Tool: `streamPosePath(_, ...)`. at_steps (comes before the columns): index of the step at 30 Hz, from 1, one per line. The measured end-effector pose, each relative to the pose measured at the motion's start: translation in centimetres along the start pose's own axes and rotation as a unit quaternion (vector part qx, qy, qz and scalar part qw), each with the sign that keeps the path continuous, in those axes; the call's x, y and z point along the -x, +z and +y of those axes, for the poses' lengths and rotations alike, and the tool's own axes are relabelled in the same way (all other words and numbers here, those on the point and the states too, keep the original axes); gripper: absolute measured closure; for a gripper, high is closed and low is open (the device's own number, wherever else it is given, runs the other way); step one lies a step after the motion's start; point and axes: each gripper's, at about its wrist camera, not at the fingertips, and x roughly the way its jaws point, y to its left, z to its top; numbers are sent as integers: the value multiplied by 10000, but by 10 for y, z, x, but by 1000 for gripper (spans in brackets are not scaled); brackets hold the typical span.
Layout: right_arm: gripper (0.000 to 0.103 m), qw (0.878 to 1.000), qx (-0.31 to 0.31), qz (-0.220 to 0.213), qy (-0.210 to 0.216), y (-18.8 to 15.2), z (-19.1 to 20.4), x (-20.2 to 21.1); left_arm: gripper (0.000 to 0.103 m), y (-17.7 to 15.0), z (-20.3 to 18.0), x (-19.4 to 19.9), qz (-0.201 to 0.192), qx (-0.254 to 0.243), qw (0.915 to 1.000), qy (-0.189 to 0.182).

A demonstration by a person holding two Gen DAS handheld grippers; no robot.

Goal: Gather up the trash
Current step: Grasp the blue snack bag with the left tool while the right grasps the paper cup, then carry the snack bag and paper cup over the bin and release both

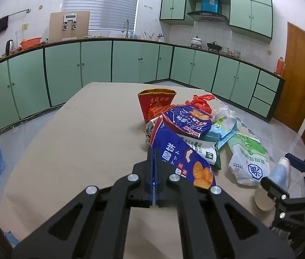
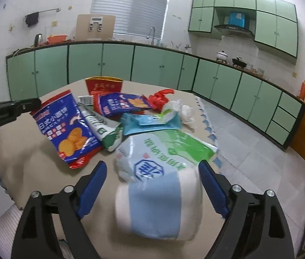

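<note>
On the beige table (image 1: 70, 142), the left gripper (image 1: 154, 157) is clamped tight on the near edge of a blue biscuit bag (image 2: 66, 127), lifted at the left of the trash pile. To its right lie a green-white pouch (image 2: 107, 133), a teal pack (image 2: 150, 125) and a salt bag (image 2: 163, 151). Nearest, a white tub with a pale blue label (image 2: 158, 207) lies between the wide-open, untouching jaws of the right gripper (image 2: 153, 183)

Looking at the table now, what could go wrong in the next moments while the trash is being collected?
1. The white and blue container lies on its side between the open right hand-held gripper; it might roll away.
2. The left hand-held gripper pinches only an edge of the blue biscuit bag; it might slip or drag neighbouring wrappers.
</note>
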Motion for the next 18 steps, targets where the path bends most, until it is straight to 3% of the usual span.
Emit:
streamPosePath(5, 11, 9999, -76, 103, -112, -5, -9, -3, 103, -1, -4, -2, 21, -19, 10000, -49)
streamPosePath(9, 11, 9998, -129, 125, 6, -21, -10, -14, 103, -1, -7, -3, 25, -45, 10000, -72)
streamPosePath(12, 9, 9984, -503, 27, 242, -33, -20, -24, 103, -2, -6, -5, 67, -43, 9999, -71)
streamPosePath(18, 9, 9969, -677, 339, 198, -44, -31, -37, 103, -3, -2, -8, 130, -1, 9999, -42)
